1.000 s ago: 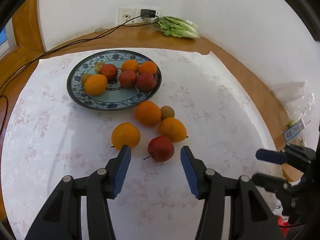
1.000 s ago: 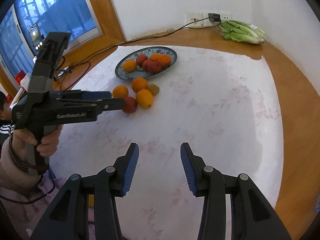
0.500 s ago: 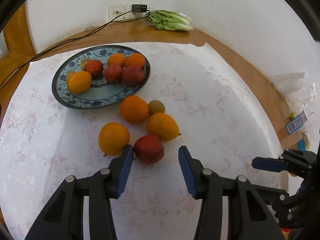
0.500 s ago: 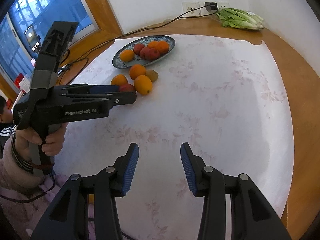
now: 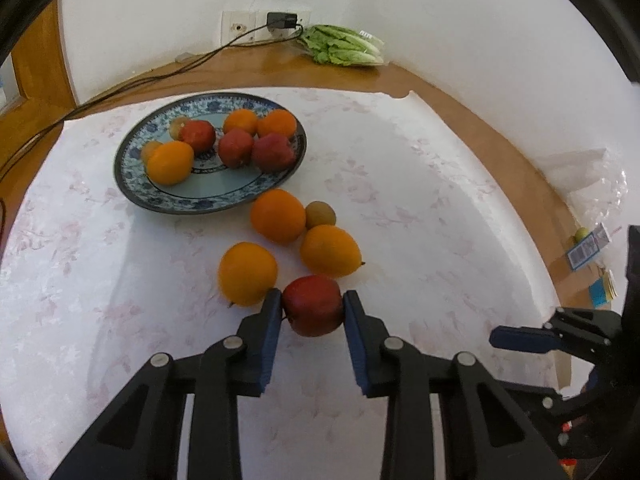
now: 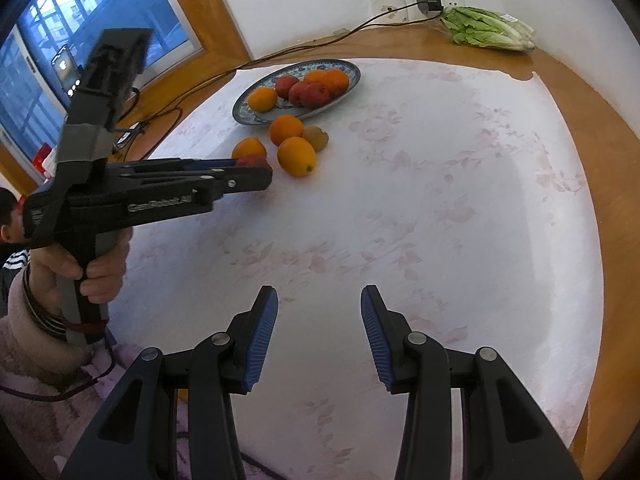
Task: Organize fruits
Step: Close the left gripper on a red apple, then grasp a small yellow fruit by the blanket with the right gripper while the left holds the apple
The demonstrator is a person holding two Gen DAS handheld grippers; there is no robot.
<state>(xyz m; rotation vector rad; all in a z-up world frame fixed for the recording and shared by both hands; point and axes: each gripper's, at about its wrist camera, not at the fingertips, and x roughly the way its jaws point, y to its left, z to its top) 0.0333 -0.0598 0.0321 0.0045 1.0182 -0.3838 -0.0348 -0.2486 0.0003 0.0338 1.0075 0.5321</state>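
A red apple (image 5: 313, 305) lies on the white floral cloth, and the jaws of my left gripper (image 5: 311, 295) are closing on it, with both blue pads touching its sides. Around it lie three loose oranges (image 5: 247, 273) (image 5: 277, 216) (image 5: 330, 250) and a kiwi (image 5: 320, 214). Behind them the blue patterned plate (image 5: 136, 192) holds several oranges, red apples and kiwis. In the right wrist view the left gripper (image 6: 256, 168) reaches in from the left over the apple (image 6: 250, 160). My right gripper (image 6: 319, 300) is open over bare cloth, holding nothing.
A bagged lettuce (image 5: 344, 46) lies at the back by the wall socket with a charger (image 5: 282, 20), whose cable (image 5: 160, 76) trails left over the wooden table rim. A clear plastic bag (image 5: 592, 184) sits at the right edge. A hand (image 6: 96, 264) holds the left gripper.
My left gripper has moved forward until the red apple sits between its fingers, and the jaws have narrowed onto it. The right gripper's opening is unchanged.
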